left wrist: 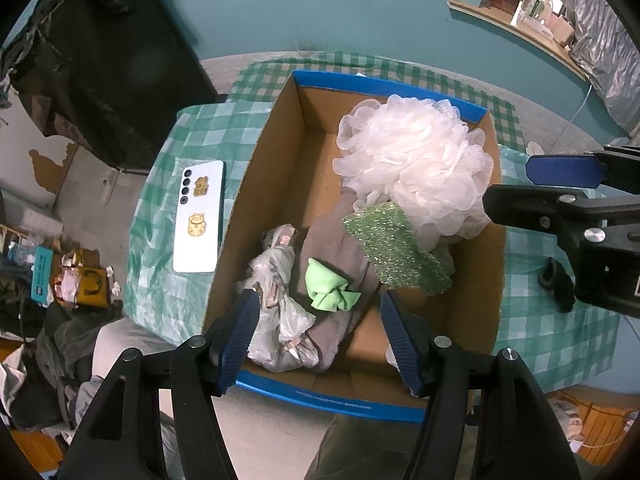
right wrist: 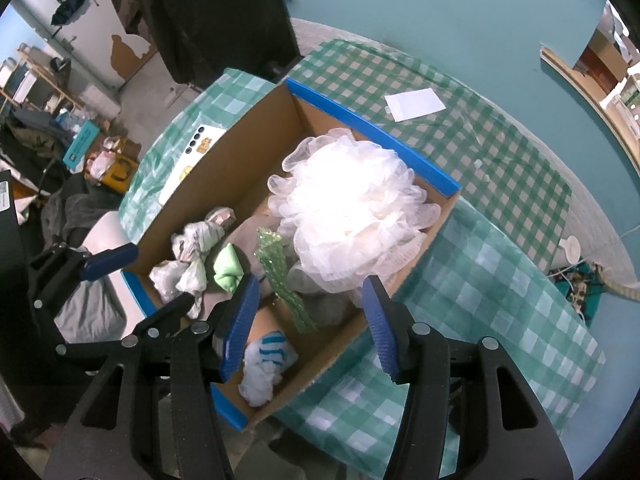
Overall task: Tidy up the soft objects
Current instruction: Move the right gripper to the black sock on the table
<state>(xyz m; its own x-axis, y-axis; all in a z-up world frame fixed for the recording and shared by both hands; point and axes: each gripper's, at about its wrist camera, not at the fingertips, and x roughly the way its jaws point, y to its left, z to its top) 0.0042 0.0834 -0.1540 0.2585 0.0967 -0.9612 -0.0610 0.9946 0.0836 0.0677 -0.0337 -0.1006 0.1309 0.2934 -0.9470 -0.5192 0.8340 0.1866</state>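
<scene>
Both grippers, left (left wrist: 320, 312) and right (right wrist: 308, 300), hang spread wide and empty over the cardboard box (left wrist: 256, 184). Its grey cloth (left wrist: 332, 248) lies mostly buried under the white loofah (left wrist: 412, 164), glittery green sponge (left wrist: 396, 252) and crumpled plastic bag (left wrist: 276, 280).

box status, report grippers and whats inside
Left gripper open, empty, over the box's near end. Right gripper open, empty, above it. Inside: white bath pouf, sparkly green sponge, green cloth, knotted plastic bag. Nothing blocking.

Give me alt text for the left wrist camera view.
An open cardboard box on a green checked tablecloth holds a white mesh bath pouf, a green glittery sponge and a small green cloth. The left gripper hovers open above it.
</scene>
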